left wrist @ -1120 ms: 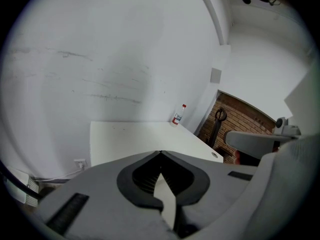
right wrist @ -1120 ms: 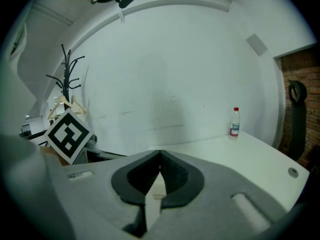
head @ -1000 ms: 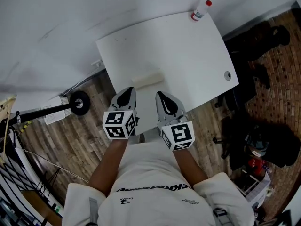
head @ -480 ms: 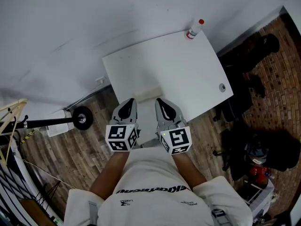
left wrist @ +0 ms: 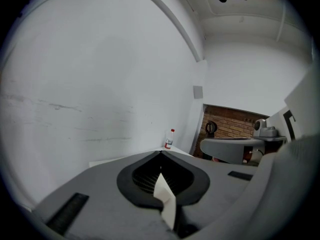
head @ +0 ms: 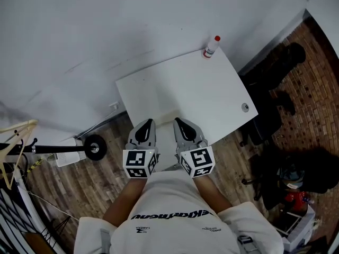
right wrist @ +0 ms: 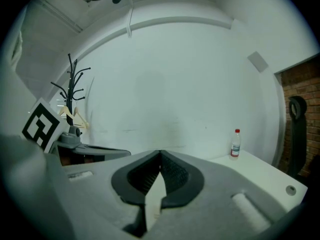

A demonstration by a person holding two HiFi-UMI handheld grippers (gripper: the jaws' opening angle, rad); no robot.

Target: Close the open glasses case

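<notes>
The pale cream, oblong glasses case (head: 167, 115) is seen lying on the white rectangular table (head: 201, 86), at the 6 o'clock edge, well apart from the small clear bottle with a red cap (head: 212, 46) at the table's 1 o'clock corner. At this size the case reads as one low, unbroken bar, so it is judged to be already closed, though the seam cannot be made out. Little or nothing seems left to be done.

The left gripper (head: 146, 125) and the right gripper (head: 181, 124) are held side by side just at 6 o'clock of the case. It cannot be told whether they touch it. In each gripper view the jaws are seen pressed together at their tips, with nothing pinched. Only a pale sliver shows through the gap behind the tips, and it cannot be identified.

Against the frame a second ago, both grippers have been drawn back toward the body, and the table, case and bottle are seen smaller and further off
</notes>
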